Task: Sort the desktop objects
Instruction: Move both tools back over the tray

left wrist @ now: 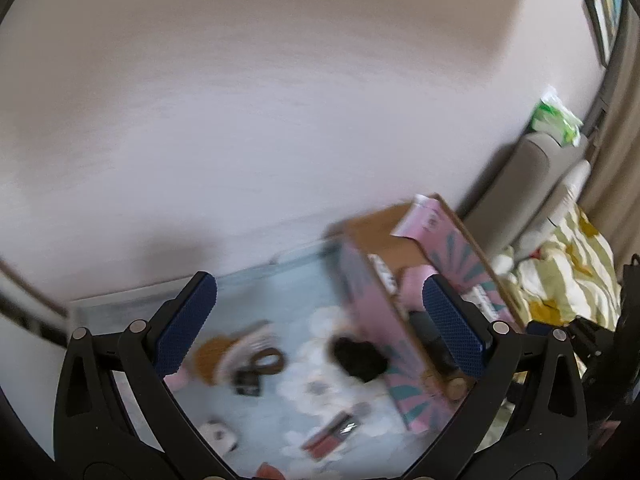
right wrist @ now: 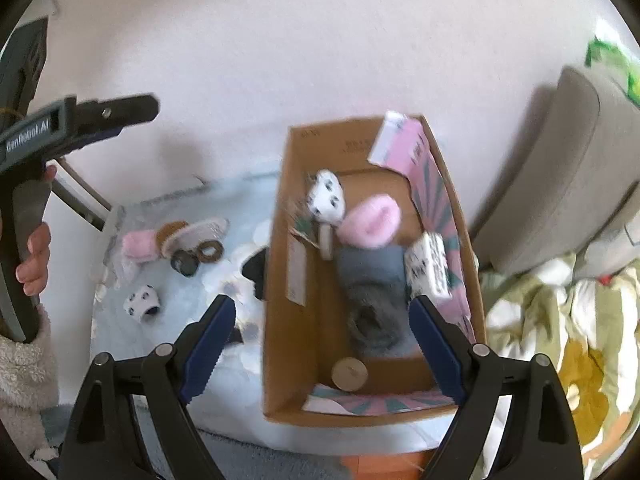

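Note:
An open cardboard box (right wrist: pixel 276 280) with pink printed sides (left wrist: pixel 376 320) stands on a light blue mat (right wrist: pixel 224 208). Inside lie a pink fluffy item (right wrist: pixel 372 220), a white spotted item (right wrist: pixel 326 196), grey cloth (right wrist: pixel 372 284), a round wooden lid (right wrist: pixel 349 374) and a small patterned box (right wrist: pixel 430 264). Left on the mat lie a brush (right wrist: pixel 192 232), a brown ring (right wrist: pixel 210 250), a black piece (right wrist: pixel 185 263), a pink pad (right wrist: pixel 138 245) and a spotted roll (right wrist: pixel 141 302). My right gripper (right wrist: pixel 322 342) is open above the box. My left gripper (left wrist: pixel 320 328) is open above the mat; it also shows in the right wrist view (right wrist: pixel 120 110).
A white wall stands behind the mat. A grey headboard (right wrist: pixel 560 168) and a yellow-white quilt (right wrist: pixel 560 340) lie to the right. A black object (right wrist: pixel 258 268) sits against the box's left side. A reddish flat item (left wrist: pixel 332 434) lies near the mat's front.

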Available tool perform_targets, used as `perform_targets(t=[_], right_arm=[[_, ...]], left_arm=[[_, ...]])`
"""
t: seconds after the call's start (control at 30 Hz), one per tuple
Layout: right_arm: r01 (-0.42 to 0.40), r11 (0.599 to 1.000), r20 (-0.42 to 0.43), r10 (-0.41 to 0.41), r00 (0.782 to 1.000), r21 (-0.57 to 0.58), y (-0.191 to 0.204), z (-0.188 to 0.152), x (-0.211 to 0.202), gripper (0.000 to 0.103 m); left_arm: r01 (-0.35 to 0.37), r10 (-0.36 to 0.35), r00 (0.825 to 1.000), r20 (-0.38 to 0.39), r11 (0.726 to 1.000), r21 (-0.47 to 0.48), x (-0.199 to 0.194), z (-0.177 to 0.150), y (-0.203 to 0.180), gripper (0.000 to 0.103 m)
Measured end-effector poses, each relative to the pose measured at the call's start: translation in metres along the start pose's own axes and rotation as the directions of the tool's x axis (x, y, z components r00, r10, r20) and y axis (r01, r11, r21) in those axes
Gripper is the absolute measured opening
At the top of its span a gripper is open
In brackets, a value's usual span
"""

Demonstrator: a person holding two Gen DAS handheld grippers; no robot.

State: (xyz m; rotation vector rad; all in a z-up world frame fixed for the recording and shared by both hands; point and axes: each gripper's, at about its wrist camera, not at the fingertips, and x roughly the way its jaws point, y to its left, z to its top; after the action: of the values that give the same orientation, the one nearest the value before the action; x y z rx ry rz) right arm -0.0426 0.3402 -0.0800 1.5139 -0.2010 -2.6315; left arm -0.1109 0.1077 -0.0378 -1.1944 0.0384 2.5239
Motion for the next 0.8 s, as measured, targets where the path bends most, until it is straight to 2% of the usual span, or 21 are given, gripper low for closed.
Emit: perform_targets(t=[0.23, 0.4, 0.57, 0.7, 0.8], right_arm=[[-0.043, 0.996, 0.039, 0.046, 0.998, -0.072, 0.039, 0.01, -0.004, 0.086], [-0.061, 0.987, 0.039, 0.067, 0.997, -0.15, 0.07, 0.012, 0.004, 0.086], [-0.086, 0.974, 0.047, 0.098, 0.994, -0.209, 0.097, 0.009, 0.013, 0.086], [-0.143, 0.976, 0.045, 0.152, 0.987, -0.163, 0.11, 0.002, 0.027, 0.086], [-0.139, 0.985, 0.05, 0.145, 0.988, -0.1, 0.119, -0.008, 0.044, 0.086]], left_arm=[[-0.081, 0.084, 0.995, 0.05, 0.994, -0.069, -0.043, -0.019, 0.058, 0.103], [-0.103, 0.11, 0.993, 0.046, 0.985, -0.138, -0.058, -0.038, 0.094, 0.103], [-0.143, 0.151, 0.988, 0.039, 0.977, -0.157, -0.065, -0.062, 0.113, 0.103], [-0.183, 0.193, 0.98, 0.046, 0.969, -0.166, -0.062, -0.088, 0.121, 0.103], [-0.175, 0.186, 0.982, 0.042, 0.966, -0.188, -0.056, -0.111, 0.126, 0.103]])
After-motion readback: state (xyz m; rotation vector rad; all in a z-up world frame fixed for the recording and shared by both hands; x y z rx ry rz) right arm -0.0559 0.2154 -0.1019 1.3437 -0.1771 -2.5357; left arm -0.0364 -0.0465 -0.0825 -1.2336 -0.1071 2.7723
